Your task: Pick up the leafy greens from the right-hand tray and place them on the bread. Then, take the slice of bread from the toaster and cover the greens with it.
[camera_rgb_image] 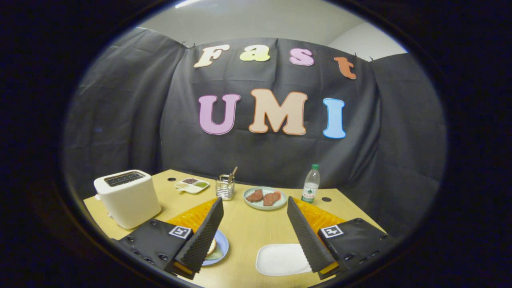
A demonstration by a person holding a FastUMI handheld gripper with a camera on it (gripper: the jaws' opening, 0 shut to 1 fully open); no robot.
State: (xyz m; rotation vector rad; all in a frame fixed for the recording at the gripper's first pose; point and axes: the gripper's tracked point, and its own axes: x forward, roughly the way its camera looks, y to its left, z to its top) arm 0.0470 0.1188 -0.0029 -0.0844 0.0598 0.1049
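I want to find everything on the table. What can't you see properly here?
- Blue plate, gripper view: the left finger of the open tool hides most of its food.
- Toaster: slots too dark to tell what is inside.
- Divided dish: contents too small to name.
- White tray: right end behind the right finger.

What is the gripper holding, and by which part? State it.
Nothing. The gripper is open, its fingers spread wide with only bare table between them. The white tray lies empty near one finger.
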